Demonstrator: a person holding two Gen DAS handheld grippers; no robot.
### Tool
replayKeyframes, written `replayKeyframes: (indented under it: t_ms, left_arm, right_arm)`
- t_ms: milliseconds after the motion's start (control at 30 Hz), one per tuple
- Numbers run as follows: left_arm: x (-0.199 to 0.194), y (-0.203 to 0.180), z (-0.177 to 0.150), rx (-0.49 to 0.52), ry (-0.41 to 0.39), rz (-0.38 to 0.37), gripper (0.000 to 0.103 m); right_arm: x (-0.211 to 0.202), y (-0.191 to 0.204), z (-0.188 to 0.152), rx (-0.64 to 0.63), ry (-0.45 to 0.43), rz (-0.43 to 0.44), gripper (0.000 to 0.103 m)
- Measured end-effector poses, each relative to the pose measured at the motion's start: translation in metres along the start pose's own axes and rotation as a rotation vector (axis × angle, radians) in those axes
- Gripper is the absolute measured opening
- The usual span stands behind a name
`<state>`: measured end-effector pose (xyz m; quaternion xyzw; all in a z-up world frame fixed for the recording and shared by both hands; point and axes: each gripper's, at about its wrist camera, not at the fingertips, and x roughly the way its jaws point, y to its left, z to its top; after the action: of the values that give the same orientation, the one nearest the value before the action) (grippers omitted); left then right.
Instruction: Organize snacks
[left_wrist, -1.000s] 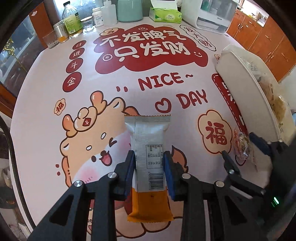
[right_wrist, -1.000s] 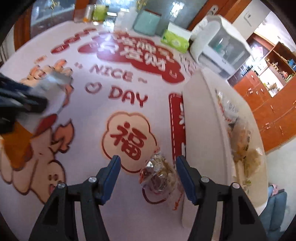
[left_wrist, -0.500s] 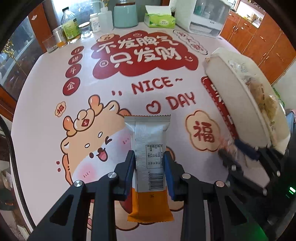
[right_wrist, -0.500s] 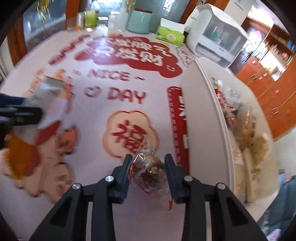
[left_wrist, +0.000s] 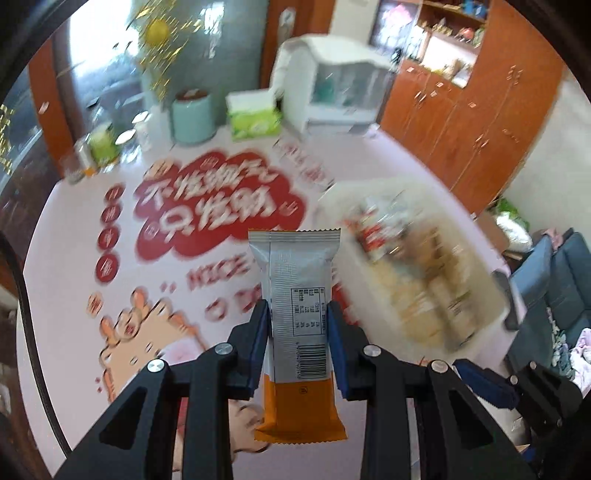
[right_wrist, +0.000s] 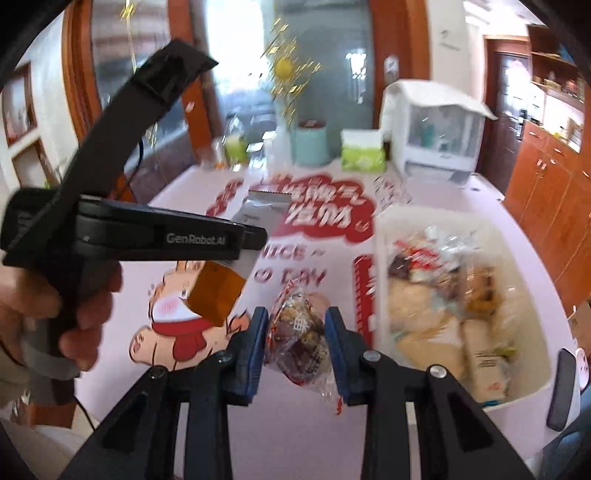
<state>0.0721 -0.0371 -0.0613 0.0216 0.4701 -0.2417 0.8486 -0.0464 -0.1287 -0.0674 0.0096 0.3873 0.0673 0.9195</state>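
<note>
Both grippers loaded, above printed tablecloth (left_wrist: 74, 236).
Left gripper (left_wrist: 297, 325) clamps flat foil bar (left_wrist: 295, 280); right gripper (right_wrist: 295, 332) pinches crinkly cellophane snack (right_wrist: 297, 332); white bin (right_wrist: 380, 258) at 2 o'clock.

At the table's far edge stand a mint canister (left_wrist: 192, 118), a green tissue box (left_wrist: 254, 119) just beside it and a white dish cabinet (left_wrist: 334, 90) further right. Bottles and jars (left_wrist: 98, 149) cluster left of the canister. A printed tablecloth (right_wrist: 325, 214) with red characters and a cartoon covers the table; wooden cupboards (left_wrist: 476, 114) line the right wall.
</note>
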Motion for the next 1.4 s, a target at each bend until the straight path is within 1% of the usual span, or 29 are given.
replayKeyframes:
  t_ms: [100, 167, 367, 500, 633, 767, 900, 933, 967, 1000, 1033, 1067, 1100, 1167, 1233, 1333, 1400]
  left_arm:
    - [-0.009, -0.031, 0.015, 0.018, -0.037, -0.043, 0.029]
    - [-0.011, -0.052, 0.025, 0.031, -0.051, -0.068, 0.029]
    - [-0.013, -0.103, 0.059, 0.032, -0.106, -0.107, 0.03]
    - [-0.01, -0.13, 0.078, 0.046, -0.128, -0.09, 0.03]
    - [0.002, -0.149, 0.093, 0.045, -0.129, -0.065, 0.03]
    - [0.018, -0.156, 0.101, 0.042, -0.11, -0.035, 0.03]
    - [0.037, -0.16, 0.103, 0.05, -0.076, 0.004, 0.031]
    - [0.043, -0.16, 0.101, 0.053, -0.056, 0.013, 0.032]
    - [0.047, -0.16, 0.1, 0.052, -0.041, 0.023, 0.036]
    - [0.052, -0.159, 0.099, 0.051, -0.025, 0.03, 0.047]
    - [0.057, -0.157, 0.096, 0.043, -0.009, 0.042, 0.056]
    - [0.059, -0.154, 0.093, 0.034, -0.004, 0.05, 0.072]
    - [0.059, -0.152, 0.09, 0.026, -0.006, 0.059, 0.081]
    - [0.058, -0.147, 0.083, 0.019, -0.02, 0.079, 0.082]
    - [0.057, -0.143, 0.077, 0.013, -0.015, 0.095, 0.085]
    - [0.057, -0.133, 0.066, -0.018, 0.0, 0.098, 0.085]
    - [0.056, -0.126, 0.059, -0.037, 0.009, 0.088, 0.086]
  right_arm:
    - [-0.024, -0.021, 0.006, 0.024, -0.058, -0.032, 0.032]
    - [-0.036, -0.036, 0.007, 0.036, -0.082, -0.058, 0.032]
    - [-0.051, -0.081, 0.011, 0.074, -0.079, -0.103, 0.032]
    - [-0.057, -0.11, 0.022, 0.084, -0.088, -0.155, 0.032]
    - [-0.061, -0.14, 0.036, 0.115, -0.086, -0.179, 0.032]
    - [-0.056, -0.164, 0.044, 0.133, -0.067, -0.197, 0.033]
    - [-0.042, -0.178, 0.045, 0.129, -0.029, -0.185, 0.032]
    - [-0.04, -0.179, 0.044, 0.122, -0.02, -0.182, 0.032]
    - [-0.037, -0.181, 0.043, 0.114, -0.009, -0.189, 0.033]
    - [-0.032, -0.18, 0.041, 0.1, 0.007, -0.199, 0.033]
    - [-0.026, -0.18, 0.039, 0.083, 0.029, -0.204, 0.036]
    - [-0.022, -0.18, 0.037, 0.075, 0.046, -0.206, 0.04]
    - [-0.017, -0.181, 0.034, 0.072, 0.063, -0.203, 0.043]
    - [-0.016, -0.182, 0.029, 0.075, 0.069, -0.185, 0.051]
    - [-0.016, -0.182, 0.025, 0.081, 0.07, -0.171, 0.055]
    - [-0.015, -0.18, 0.017, 0.087, 0.079, -0.145, 0.056]
    - [-0.014, -0.179, 0.013, 0.088, 0.091, -0.136, 0.056]
